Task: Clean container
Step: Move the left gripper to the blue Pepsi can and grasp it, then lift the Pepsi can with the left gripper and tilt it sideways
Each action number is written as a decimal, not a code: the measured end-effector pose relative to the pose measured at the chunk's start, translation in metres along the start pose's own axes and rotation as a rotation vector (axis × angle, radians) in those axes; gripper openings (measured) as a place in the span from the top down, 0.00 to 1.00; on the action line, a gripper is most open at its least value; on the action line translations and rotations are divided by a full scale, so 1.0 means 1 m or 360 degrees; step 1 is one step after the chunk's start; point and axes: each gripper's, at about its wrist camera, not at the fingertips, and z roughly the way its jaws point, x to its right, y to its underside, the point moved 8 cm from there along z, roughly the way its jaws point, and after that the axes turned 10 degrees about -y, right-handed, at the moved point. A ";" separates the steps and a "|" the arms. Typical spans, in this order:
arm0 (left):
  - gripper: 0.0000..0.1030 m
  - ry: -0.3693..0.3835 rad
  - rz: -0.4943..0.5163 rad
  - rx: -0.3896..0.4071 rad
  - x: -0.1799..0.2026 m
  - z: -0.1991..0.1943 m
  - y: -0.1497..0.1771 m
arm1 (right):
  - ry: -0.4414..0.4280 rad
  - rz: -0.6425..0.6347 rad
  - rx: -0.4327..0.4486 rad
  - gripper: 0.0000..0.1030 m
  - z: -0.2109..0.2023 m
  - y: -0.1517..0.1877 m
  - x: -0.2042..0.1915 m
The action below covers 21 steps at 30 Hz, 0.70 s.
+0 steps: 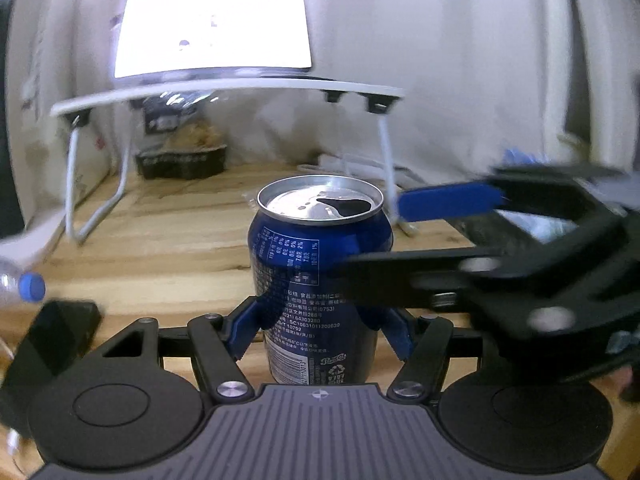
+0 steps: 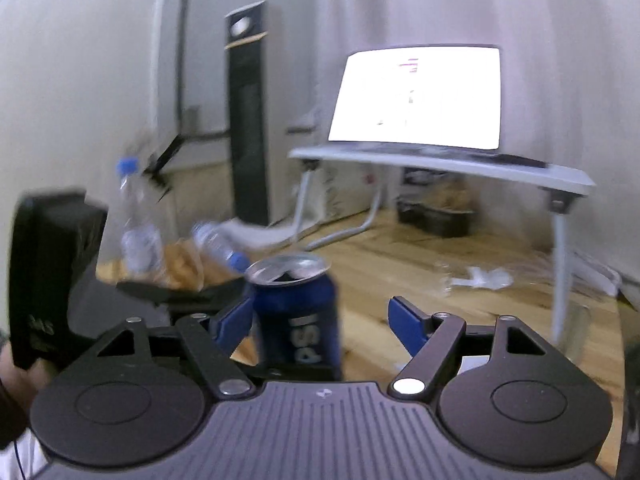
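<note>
My left tongs (image 1: pixel 320 330) pinch the opened blue aluminium drink can (image 1: pixel 320 280), upright over the pale wooden table (image 1: pixel 160 248). My right tongs (image 2: pixel 320 322) stand spread, arriving from three o'clock; I'd hold it level.

Left hand-held gripper (image 1: pixel 320 326) clamping upright blue can (image 1: pixel 320 276), right hand-held gripper (image 1: pixel 374 230) alongside

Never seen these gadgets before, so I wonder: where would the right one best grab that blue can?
Around the blue can's straight wall, from the side. It stands upright and round, its open top is only a thin rim, and the left gripper already clamps the lower part. The right gripper is open.
</note>
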 end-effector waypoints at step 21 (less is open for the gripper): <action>0.12 0.0027 0.0172 0.0617 -0.002 -0.059 0.000 | -0.1059 0.1583 0.0261 0.36 0.006 0.033 0.073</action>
